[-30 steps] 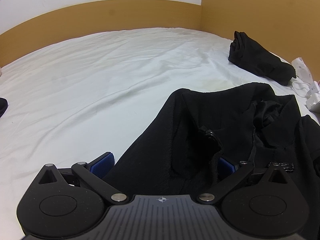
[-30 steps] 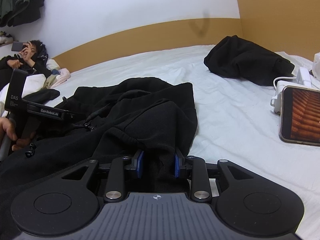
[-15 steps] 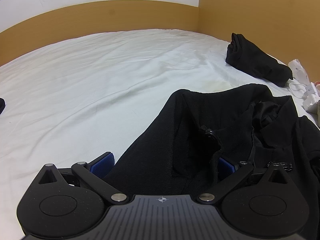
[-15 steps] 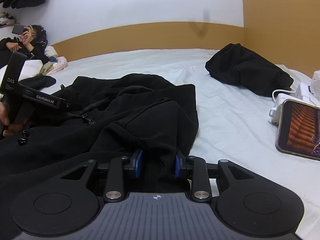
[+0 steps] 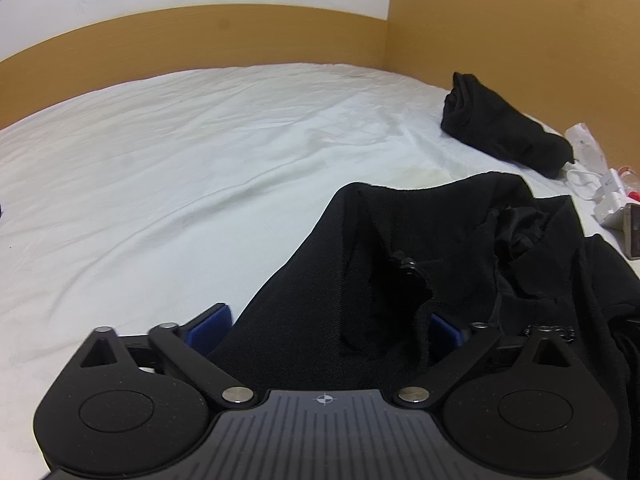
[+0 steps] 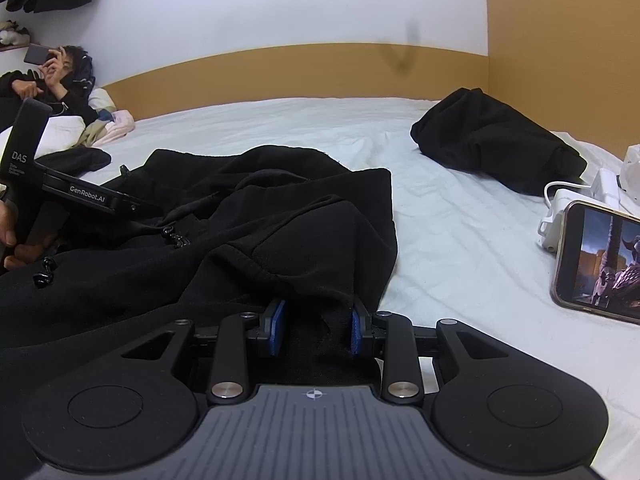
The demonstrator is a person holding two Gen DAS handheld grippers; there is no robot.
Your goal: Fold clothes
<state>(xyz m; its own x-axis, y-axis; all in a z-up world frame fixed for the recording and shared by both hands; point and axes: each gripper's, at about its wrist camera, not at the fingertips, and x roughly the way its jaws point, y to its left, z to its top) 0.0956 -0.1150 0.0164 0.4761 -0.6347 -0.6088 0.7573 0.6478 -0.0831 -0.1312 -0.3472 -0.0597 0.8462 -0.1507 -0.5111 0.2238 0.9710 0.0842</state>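
Hoodie (image 6: pixel 248 240) spread rumpled on bed (image 5: pixel 160 184), mid-fold, neither edge laid down yet. Left gripper (image 5: pixel 324 326) wide open, blue pads astride a broad band of black cloth; cannot tell whether anything is pinched. Right gripper (image 6: pixel 316 326) partly closed, a bunched fold of fabric between its pads, seemingly held. Next move, by judgement: lift both held parts together, carry them over the body of the hoodie, lay flat and smooth; needs left gripper closed first and cloth kept taut. Drawstring toggles (image 6: pixel 44 274) loose on the front, likely to snag or lump under a fold. Second black garment (image 6: pixel 496 148) heaped farther up the bed, well apart. Phone (image 6: pixel 600 264) and white charger (image 6: pixel 560 208) near the right edge, close enough to be swept by a swinging sleeve.
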